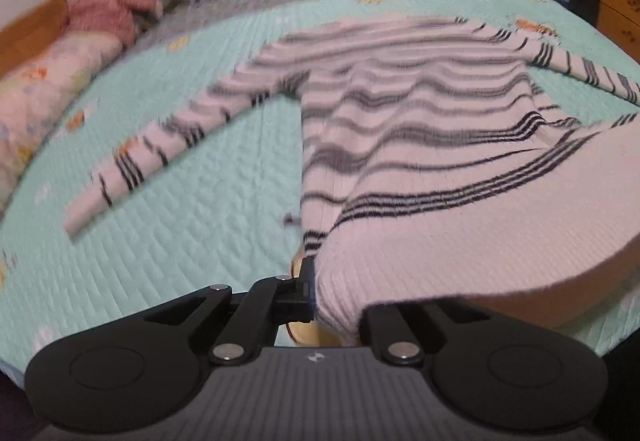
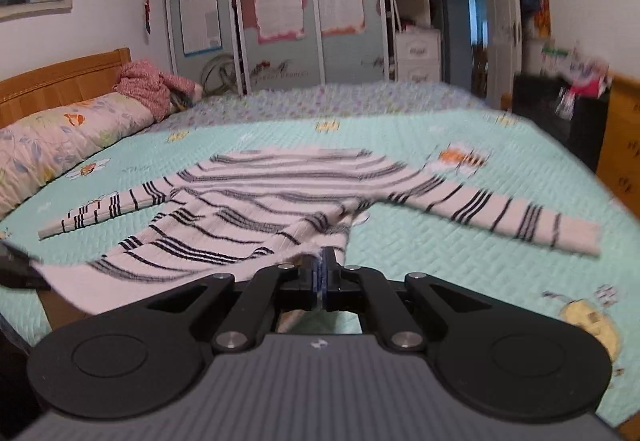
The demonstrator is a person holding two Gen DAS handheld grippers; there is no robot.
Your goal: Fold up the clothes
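With the striped sweater (image 2: 256, 209) spread on the bed (image 2: 460, 265), sleeves out, its hem lifted by the right tool (image 2: 323, 281) and left tool (image 1: 316, 297), each pinching a corner, a weak bite could let the knit slip and sag crooked.

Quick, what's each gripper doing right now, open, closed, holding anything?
Left gripper: shut on the striped sweater, at its bottom hem.
Right gripper: shut on the same sweater's hem, at the other corner.
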